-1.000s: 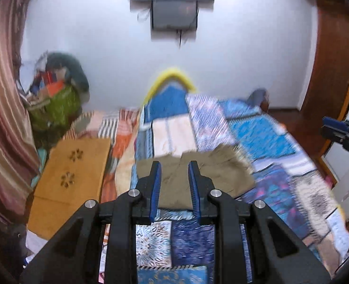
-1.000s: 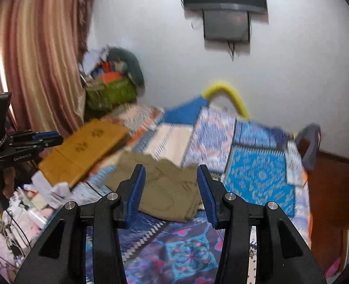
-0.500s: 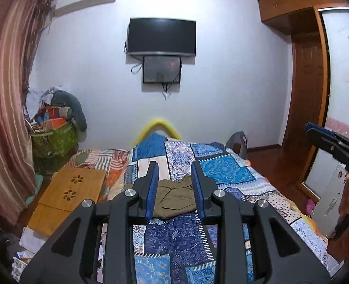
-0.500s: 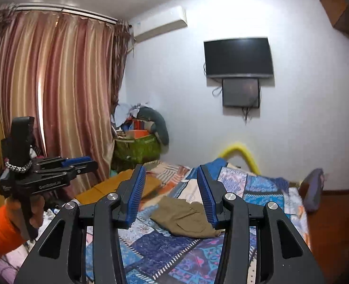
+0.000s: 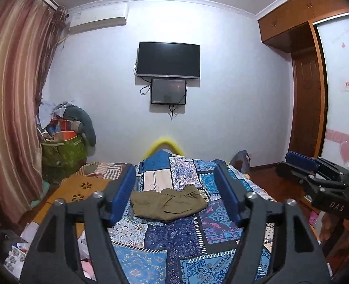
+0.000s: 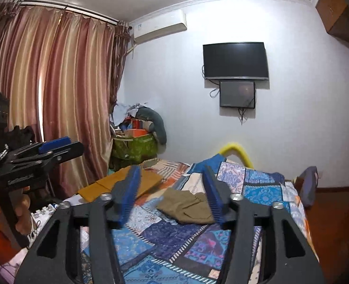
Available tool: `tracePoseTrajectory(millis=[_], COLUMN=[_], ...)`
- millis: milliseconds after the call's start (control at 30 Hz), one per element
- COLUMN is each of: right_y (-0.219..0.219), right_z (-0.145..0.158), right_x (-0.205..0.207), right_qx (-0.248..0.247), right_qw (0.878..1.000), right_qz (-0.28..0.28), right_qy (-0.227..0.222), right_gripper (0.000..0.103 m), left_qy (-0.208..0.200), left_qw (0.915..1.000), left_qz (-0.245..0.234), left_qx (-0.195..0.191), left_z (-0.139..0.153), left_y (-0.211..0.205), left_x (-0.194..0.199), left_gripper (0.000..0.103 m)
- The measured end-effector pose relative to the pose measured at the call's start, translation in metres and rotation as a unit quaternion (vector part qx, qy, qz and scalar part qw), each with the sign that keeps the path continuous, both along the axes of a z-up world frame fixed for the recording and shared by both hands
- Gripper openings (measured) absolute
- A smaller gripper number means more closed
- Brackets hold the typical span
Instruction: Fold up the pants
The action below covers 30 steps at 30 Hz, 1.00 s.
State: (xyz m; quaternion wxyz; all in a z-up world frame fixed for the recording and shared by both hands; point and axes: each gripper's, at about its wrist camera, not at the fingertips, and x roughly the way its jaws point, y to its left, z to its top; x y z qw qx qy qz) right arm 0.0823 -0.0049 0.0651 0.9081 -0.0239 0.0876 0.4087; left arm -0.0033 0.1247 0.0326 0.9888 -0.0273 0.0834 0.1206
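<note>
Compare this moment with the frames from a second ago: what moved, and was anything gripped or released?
Both grippers pulled back from the bed and tipped up; the olive pants now look smaller and farther off. The left gripper and right gripper have just been opening their jaws, nothing between them. The pants lie folded on the patchwork quilt as before, untouched; nothing was gripped or released.

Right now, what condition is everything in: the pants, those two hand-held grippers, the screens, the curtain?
Pants: folded into a compact bundle, lying on the patchwork bedspread, nothing touching them.
Left hand-held gripper: open, jaws just widened, nothing between them.
Right hand-held gripper: open, jaws just widened, empty.
TV: dark.
Small screen below it: dark.
Curtain: drawn closed.
</note>
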Motion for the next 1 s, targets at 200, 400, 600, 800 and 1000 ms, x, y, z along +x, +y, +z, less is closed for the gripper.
tracePoseTrajectory(millis=[200, 400, 600, 800, 1000], right_y=[-0.011, -0.016, -0.016, -0.018, -0.021], right_z=[0.0, 0.0, -0.003, -0.005, -0.006], right_x=[-0.013, -0.022, -0.025, -0.026, -0.027], right_qx=[0.017, 0.015, 0.016, 0.022, 0.025], right_qw=[1.0, 0.999, 0.999, 0.999, 0.998], right_qz=[-0.016, -0.038, -0.046, -0.048, -0.053], right_qy=[-0.001, -0.017, -0.019, -0.013, -0.009], right_gripper=[0.084, 0.103, 0.103, 0.103, 0.103], left_qy=[-0.007, -0.007, -0.002, 0.0, 0.001], left_qw=[1.0, 0.9998, 0.9998, 0.9998, 0.9999], left_qz=[0.002, 0.014, 0.016, 0.013, 0.007], left_qx=[-0.003, -0.008, -0.013, -0.012, -0.009], left_z=[-0.005, -0.009, -0.012, -0.012, -0.012], left_y=[0.001, 0.002, 0.004, 0.003, 0.002], left_x=[-0.007, -0.008, -0.009, -0.008, -0.006], left_gripper=[0.094, 0.102, 0.103, 0.103, 0.103])
